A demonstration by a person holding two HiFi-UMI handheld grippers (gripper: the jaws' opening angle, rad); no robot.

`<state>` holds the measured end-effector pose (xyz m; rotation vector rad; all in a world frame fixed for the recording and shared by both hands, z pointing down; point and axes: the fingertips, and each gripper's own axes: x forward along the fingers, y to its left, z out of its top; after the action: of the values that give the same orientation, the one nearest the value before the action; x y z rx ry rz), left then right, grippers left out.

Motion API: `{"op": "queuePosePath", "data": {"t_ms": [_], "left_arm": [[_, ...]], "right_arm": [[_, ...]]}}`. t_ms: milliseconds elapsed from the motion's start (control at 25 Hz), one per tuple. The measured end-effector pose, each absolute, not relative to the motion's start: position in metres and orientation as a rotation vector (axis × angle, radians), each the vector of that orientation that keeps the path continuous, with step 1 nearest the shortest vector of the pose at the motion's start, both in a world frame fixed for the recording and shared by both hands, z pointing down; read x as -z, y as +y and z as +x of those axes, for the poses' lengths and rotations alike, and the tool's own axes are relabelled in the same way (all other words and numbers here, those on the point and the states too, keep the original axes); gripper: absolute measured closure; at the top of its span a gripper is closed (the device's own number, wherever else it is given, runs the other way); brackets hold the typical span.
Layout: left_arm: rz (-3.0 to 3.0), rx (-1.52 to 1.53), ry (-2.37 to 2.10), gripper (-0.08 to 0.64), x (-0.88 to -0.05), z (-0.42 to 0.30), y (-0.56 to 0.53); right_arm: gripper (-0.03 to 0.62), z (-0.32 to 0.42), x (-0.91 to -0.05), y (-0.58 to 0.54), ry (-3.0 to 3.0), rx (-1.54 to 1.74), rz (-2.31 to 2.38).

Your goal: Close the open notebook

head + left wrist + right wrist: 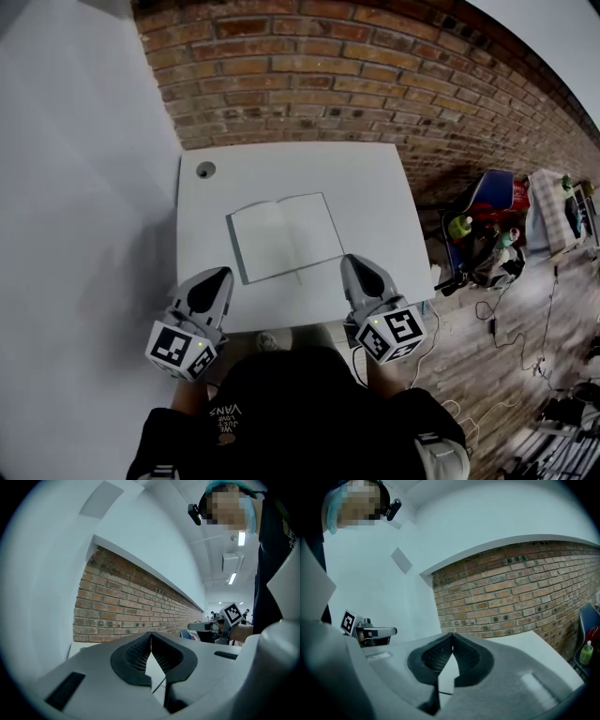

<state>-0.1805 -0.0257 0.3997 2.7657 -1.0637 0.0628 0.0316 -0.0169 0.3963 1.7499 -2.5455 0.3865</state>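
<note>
Head view, open notebook [284,236], brick wall [328,66] behind

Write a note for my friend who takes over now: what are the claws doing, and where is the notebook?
Left claw: shut, holding nothing, at the table's near edge.
Right claw: shut, holding nothing, near the notebook's right corner.
Notebook: lying open and flat on the white table, between the two claws, touched by neither.
Done: nothing yet.
Left: open a claw, lift one side of the notebook and fold it over onto the other.
</note>
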Motion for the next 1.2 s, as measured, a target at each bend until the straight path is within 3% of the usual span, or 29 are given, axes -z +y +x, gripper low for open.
{"op": "queuePosePath", "data": {"t_ms": [1200], "left_arm": [[2.644, -0.138, -1.232, 0.549, -0.442, -0.138, -0.117]], "right_arm": [[0.594, 0.068, -0.458, -0.131, -2.51, -0.448, 1.571]]}}
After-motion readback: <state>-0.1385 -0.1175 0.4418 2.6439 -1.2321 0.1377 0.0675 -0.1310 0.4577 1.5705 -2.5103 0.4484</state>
